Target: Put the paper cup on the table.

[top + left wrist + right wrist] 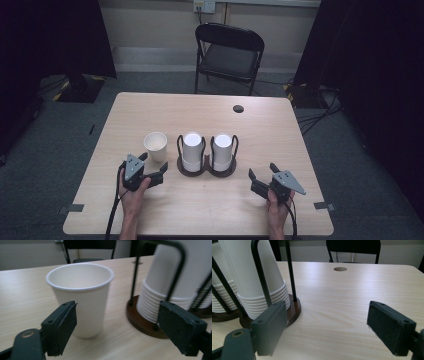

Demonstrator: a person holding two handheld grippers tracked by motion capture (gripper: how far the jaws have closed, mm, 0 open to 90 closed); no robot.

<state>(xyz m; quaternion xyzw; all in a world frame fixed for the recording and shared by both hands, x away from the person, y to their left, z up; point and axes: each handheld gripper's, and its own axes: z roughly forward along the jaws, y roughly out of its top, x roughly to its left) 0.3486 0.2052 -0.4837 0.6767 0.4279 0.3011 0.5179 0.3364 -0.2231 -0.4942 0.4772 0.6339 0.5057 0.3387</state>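
Note:
A single white paper cup stands upright on the wooden table, left of a dark double holder. The holder carries two stacks of upturned white cups inside wire loops. My left gripper lies open just in front of the single cup. In the left gripper view the cup stands right behind the left jaw of that gripper, untouched, with a cup stack behind the right jaw. My right gripper rests open right of the holder. In its own view the right gripper has bare table between the jaws and a stack at the left.
A black folding chair stands beyond the table's far edge. A round cable hole sits near the far right of the tabletop. Grey tape marks lie near the front corners. Dark curtains flank the room.

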